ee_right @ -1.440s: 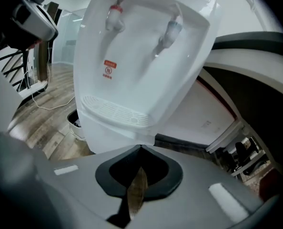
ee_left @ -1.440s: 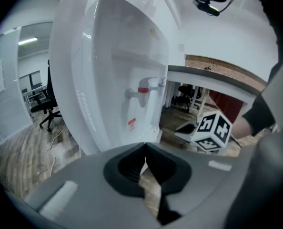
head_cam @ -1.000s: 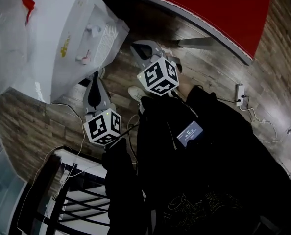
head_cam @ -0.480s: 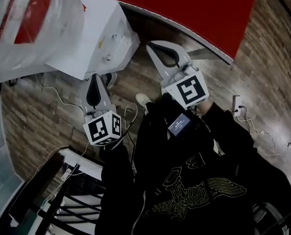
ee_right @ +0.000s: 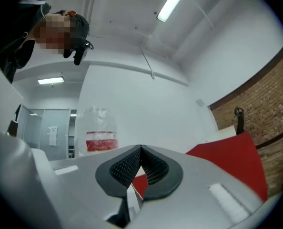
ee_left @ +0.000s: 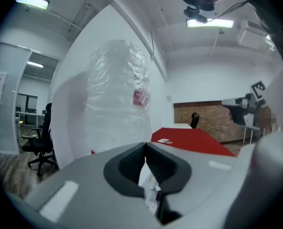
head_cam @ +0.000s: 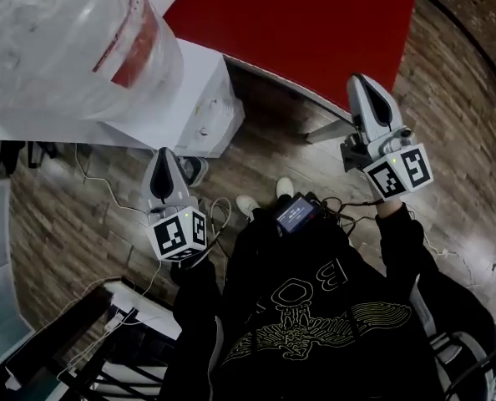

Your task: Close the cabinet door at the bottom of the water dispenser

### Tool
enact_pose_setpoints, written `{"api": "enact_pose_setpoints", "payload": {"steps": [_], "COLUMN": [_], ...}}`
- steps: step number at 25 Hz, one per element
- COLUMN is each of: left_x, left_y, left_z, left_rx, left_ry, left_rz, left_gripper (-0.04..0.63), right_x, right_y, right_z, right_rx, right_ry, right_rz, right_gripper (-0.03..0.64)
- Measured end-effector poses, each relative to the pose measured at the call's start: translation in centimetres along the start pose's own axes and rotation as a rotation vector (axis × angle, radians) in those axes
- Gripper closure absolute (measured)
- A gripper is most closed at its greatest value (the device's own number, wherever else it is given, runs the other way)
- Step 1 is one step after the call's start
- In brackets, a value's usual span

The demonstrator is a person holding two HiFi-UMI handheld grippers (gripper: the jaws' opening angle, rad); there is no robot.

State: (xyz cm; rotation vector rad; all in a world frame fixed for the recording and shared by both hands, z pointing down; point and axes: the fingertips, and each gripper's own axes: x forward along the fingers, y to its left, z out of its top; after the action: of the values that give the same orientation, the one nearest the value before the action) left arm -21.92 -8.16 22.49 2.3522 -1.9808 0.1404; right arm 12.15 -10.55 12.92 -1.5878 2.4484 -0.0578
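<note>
Cabinet door first: from the head view I cannot pick it out, since the white box-shaped water dispenser (head_cam: 202, 107) is seen from above at the upper left of the frame and its low front is hidden under its own body. A clear plastic water bottle with a red label (head_cam: 64, 32) sits on top of it. The left claw (head_cam: 166, 155) shows just beside the dispenser's front edge, left of centre, with its long axis pointing up the frame toward the machine. The right claw (head_cam: 361, 82) is well apart at the upper right, over the wood-plank floor (head_cam: 64, 224) near the edge of the red worktop (head_cam: 315, 23).

In the left gripper view the left claw (ee_left: 145, 146) is fully closed, its tips meeting with nothing gripped. It looks out high, at the bottle filling the middle of the frame.

In the right gripper view the right claw (ee_right: 140, 149) is likewise closed and empty. The bottle is small at centre left and the worktop lies at lower right.

I judge that the door lies below and ahead of the left claw. That hand is the nearer and would need to drop toward the dispenser's foot.
</note>
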Motion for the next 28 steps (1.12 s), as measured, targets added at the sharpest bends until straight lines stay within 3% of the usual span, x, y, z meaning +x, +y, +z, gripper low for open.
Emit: {"api": "enact_pose_setpoints", "payload": {"steps": [4,9,16,28], "left_x": [0.9,1.1,1.4,1.5], "left_y": [-0.2,-0.4,-0.6,-0.5], "left_z": [3.8,7.3,8.8,9.6], "left_rx": [0.016,-0.028,0.011,0.032], "left_ry": [-0.047,-0.088,-0.103,-0.143], "left_rz": [0.039,0.039,0.047,0.074], "left_gripper": [0.589,0.589,0.589,0.589], "right_x": [2.6,4.9,7.0,8.2], "right_y": [4.4,8.3,12.2,14.0], "right_z": [3.6,2.7,1.0,-0.7], "right_rx": [-0.083,-0.137,-0.182,-0.209], "right_ry": [-0.061,-0.001,0.052,0.092], "right_rz": [0.081,0.101,0.115,0.117], "right_gripper": [0.618,0.618,0.618,0.617]}}
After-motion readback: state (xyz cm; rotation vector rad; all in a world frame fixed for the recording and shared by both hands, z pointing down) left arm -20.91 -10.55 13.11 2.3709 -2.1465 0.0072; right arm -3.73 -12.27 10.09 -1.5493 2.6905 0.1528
